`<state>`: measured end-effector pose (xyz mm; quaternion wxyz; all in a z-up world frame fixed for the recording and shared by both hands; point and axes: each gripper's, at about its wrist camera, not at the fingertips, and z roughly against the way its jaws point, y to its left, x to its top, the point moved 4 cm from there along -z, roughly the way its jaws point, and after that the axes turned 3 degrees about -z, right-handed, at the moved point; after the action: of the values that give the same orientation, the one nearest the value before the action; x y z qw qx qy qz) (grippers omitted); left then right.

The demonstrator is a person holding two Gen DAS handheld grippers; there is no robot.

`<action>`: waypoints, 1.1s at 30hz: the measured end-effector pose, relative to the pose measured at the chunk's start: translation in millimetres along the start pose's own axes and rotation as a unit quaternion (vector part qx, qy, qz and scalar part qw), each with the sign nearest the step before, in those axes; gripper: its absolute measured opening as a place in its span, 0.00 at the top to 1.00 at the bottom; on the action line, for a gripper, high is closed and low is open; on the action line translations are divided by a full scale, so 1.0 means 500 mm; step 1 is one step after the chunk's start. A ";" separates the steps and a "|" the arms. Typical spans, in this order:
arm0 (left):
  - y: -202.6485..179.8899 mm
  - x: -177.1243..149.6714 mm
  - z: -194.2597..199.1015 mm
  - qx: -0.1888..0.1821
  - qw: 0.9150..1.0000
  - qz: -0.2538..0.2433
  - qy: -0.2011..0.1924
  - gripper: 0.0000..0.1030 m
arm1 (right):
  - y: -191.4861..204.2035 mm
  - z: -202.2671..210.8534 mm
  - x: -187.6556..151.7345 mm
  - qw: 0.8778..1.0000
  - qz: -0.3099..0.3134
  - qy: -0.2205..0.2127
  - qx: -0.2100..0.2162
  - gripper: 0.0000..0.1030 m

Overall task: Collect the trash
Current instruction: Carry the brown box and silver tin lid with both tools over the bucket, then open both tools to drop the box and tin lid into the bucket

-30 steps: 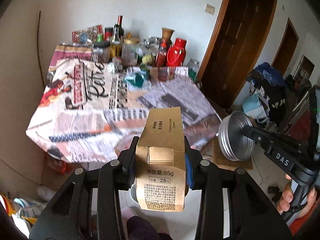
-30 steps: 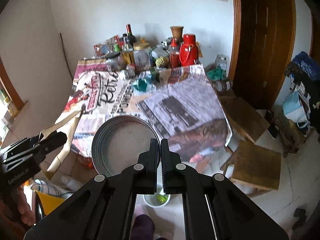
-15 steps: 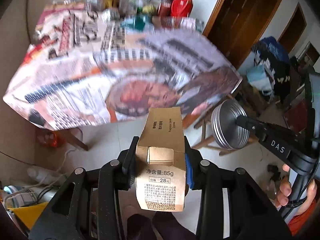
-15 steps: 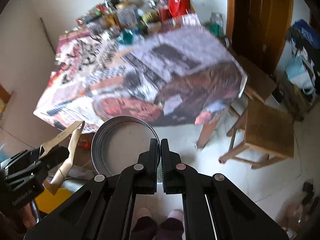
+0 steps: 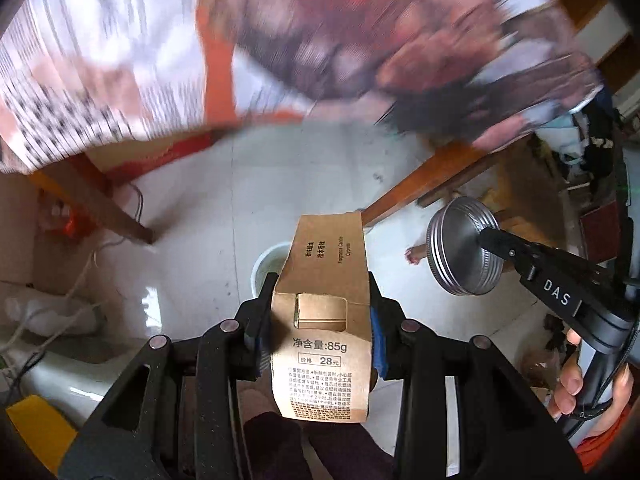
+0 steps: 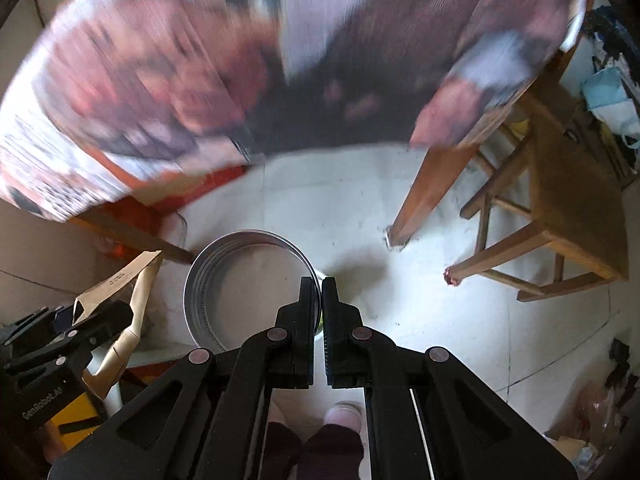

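Nearest the left wrist camera, the left gripper (image 5: 320,320) pinches a flattened brown cardboard box (image 5: 326,320) between its blue-padded jaws, the box standing upright and reaching past the fingertips. Printed on the box are "85g", a price box reading "28", and small sideways lettering that includes "Fragrance Candle". To its right, the right gripper (image 6: 321,304), jaws pressed together, grips the rim of a round silver tin lid (image 6: 248,288); from the right wrist view the lid's hollow inside faces the camera. "DAS" is written on the right gripper's body in the left view, and "GenRobot.AI" on the left gripper's body in the right view. A hand (image 5: 588,384) holds the right gripper's handle. Just beyond and below the box, a white bin (image 5: 268,268) stands on the pale tiled floor (image 6: 360,216), mostly hidden by the box. Farther off, wooden table legs (image 6: 428,196) and a wooden stool (image 6: 560,216) stand on the floor. Farthest, a blurred printed tablecloth (image 5: 280,40) hangs over the table edge.
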<state>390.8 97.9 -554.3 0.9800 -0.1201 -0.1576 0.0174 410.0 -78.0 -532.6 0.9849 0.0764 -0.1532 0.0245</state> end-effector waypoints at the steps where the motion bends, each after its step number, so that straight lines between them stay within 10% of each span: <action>1: 0.010 -0.006 -0.029 0.004 1.000 0.003 0.007 0.63 | 0.000 -0.035 -0.008 1.000 0.005 0.008 0.000 0.97; 10: 0.046 -0.022 -0.186 0.004 0.999 0.013 0.029 0.63 | 0.025 -0.215 -0.030 0.997 0.036 0.069 0.011 0.94; 14: 0.049 -0.017 -0.219 -0.002 0.999 0.019 0.036 0.63 | 0.021 -0.262 -0.043 0.993 0.033 0.115 0.019 0.77; 33: 0.006 0.021 -0.159 -0.005 0.998 0.017 0.062 0.48 | 0.019 -0.135 -0.001 0.996 0.022 0.084 0.014 0.76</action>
<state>425.5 83.1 -625.2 0.9868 -0.1288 -0.0944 0.0260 428.8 -58.2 -595.1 0.9923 0.0847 -0.0716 0.0549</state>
